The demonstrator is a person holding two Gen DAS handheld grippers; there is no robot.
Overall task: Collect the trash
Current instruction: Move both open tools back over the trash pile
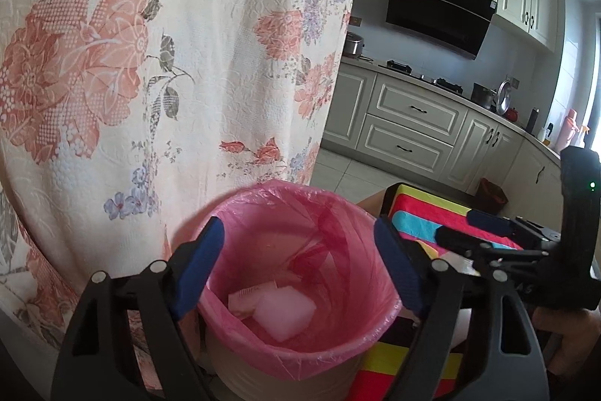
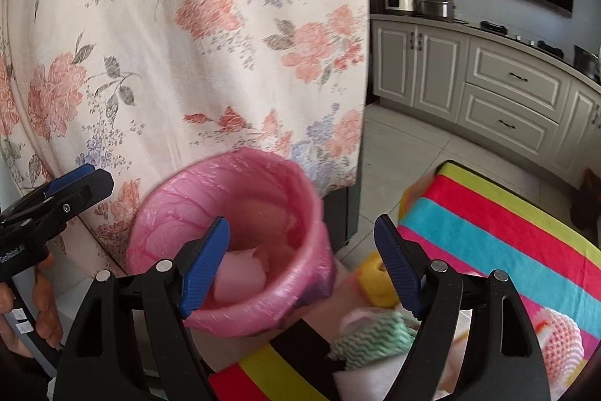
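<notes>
Your left gripper (image 1: 298, 265) hung wide open over the trash bin (image 1: 296, 288), its blue-padded fingers (image 1: 199, 269) spread to either side of the rim with nothing between them. The bin, lined with a pink plastic bag (image 1: 338, 213), stood just beside a floral cloth (image 1: 131, 62) that draped down on its far left. Pale scraps of trash (image 1: 283, 312) lay at the bottom of the liner, one a white square, another a thin pinkish piece tucked partly under it.

Your right gripper (image 2: 302, 267) was likewise open and empty, held near the bin's right rim, while more litter lay on the striped cloth (image 2: 488, 224) to the right: a green-and-white zigzag wrapper (image 2: 375, 337), a yellow object (image 2: 372, 284) and a pink-and-white foam net (image 2: 559, 337). In the right wrist view, the left gripper's closer finger showed at the left edge, above your hand (image 2: 45, 310). Kitchen cabinets (image 1: 405, 123) and a black range hood (image 1: 439, 10) filled the far right.
</notes>
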